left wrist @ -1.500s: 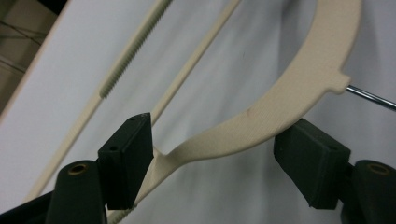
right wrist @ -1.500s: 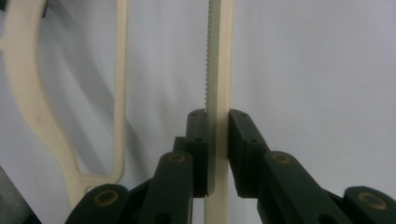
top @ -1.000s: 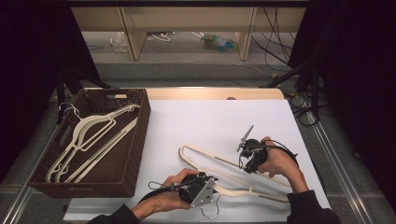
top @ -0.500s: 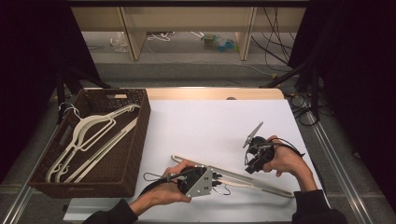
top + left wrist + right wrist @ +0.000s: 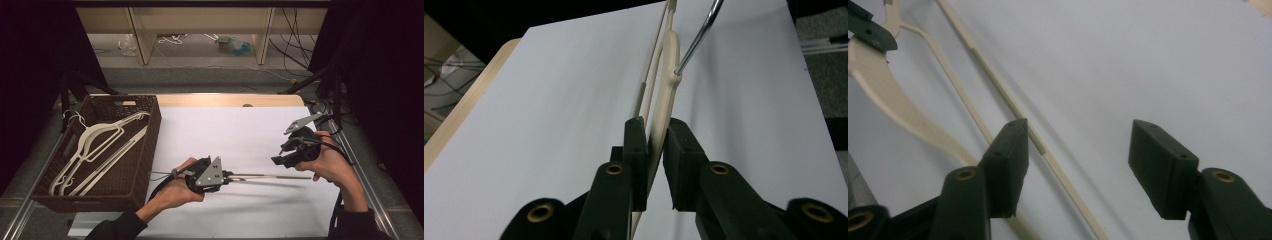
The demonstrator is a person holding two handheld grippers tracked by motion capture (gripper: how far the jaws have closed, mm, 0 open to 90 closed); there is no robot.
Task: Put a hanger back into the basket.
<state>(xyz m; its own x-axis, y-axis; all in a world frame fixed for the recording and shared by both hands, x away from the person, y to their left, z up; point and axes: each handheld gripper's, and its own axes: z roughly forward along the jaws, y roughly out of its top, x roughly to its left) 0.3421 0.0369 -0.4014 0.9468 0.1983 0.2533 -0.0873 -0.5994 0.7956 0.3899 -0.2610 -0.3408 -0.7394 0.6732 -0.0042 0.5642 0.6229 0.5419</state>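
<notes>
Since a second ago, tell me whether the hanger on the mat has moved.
Yes. The hanger, clamped in the left tongs, was lifted off the mat and turned on edge, toward the basket.

Basket [image 5: 140, 150] at desk [image 5: 240, 135] left edge, two hangers [image 5: 95, 145] inside, third hanger [image 5: 270, 176] above desk centre, between left claw [image 5: 227, 176] and right claw [image 5: 280, 159], shelving [image 5: 200, 30] behind desk
</notes>
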